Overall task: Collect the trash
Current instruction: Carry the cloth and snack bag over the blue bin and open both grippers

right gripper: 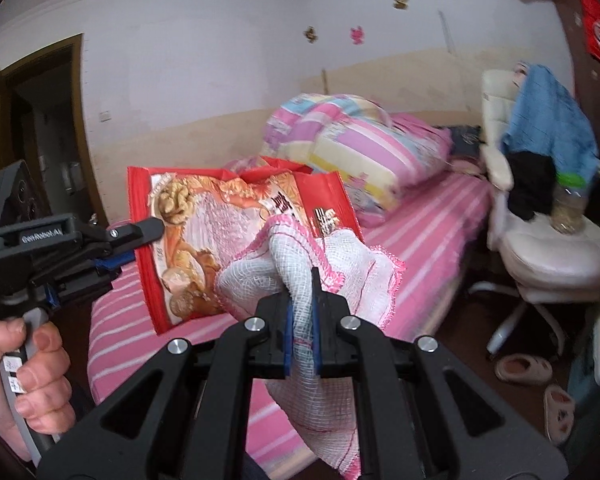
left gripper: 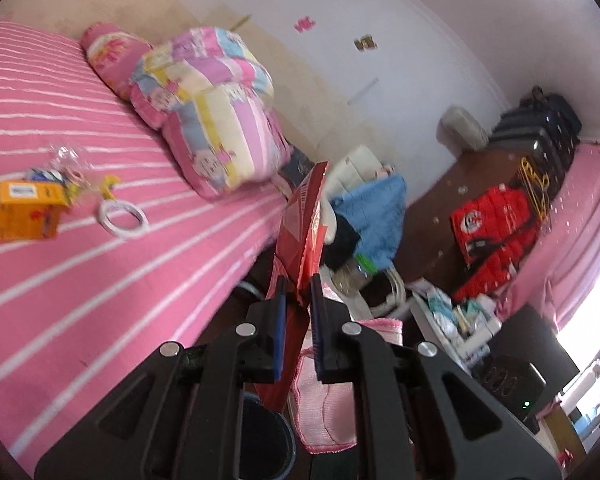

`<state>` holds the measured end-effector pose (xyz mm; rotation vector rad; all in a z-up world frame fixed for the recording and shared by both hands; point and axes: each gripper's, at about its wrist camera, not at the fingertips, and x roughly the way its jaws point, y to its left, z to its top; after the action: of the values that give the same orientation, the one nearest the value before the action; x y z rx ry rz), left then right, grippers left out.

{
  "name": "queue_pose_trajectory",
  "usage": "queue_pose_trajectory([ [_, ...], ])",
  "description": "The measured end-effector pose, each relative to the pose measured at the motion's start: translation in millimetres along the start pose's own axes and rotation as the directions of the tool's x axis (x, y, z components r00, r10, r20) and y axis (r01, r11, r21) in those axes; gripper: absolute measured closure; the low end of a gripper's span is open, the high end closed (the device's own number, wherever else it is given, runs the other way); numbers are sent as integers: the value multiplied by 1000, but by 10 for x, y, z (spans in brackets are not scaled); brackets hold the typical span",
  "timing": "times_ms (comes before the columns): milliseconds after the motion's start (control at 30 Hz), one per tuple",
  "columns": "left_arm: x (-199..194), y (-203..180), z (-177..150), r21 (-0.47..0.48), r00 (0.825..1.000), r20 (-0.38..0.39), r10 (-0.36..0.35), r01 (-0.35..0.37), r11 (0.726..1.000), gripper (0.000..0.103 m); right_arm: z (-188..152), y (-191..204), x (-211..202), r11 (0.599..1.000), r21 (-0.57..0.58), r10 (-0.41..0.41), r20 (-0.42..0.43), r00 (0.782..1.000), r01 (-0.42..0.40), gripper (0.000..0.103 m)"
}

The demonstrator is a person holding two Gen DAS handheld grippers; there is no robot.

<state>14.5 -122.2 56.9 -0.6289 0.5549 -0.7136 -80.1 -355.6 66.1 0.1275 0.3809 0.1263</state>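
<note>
Left claw (left gripper: 299,292) grips a red snack bag (left gripper: 302,216) (walnut picture); right claw (right gripper: 301,292) pinches a pink-edged cloth (right gripper: 340,268).

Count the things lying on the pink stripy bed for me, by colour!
Orange cardboard box: 1
White tape ring: 1
Yellow plastic piece: 1
Clear crinkly wrapper: 1
Pink patchwork folded quilt: 1
Pink patterned pillow: 1
Total: 6
</note>
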Motion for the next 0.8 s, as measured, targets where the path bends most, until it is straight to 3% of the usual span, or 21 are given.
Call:
queue_pose_trajectory([
  [233,489,-250,-447,17,987,-162,-2,5,1000,93,-318,-518,-306,993,78,-89,-45,995,93,95],
  [400,919,-336,-879,22,953,-303,25,-20,1000,93,-586,-919,-393,977,146,-142,-110,984,158,95],
  [667,1553,-292,-1448,54,868,-485,106,-92,994,93,-1159,-1561,-335,932,277,-164,-254,953,234,95],
  [800,1837,-171,-1675,70,811,-566,151,-136,988,93,-1486,-1860,-215,899,348,-148,-327,933,265,95],
])
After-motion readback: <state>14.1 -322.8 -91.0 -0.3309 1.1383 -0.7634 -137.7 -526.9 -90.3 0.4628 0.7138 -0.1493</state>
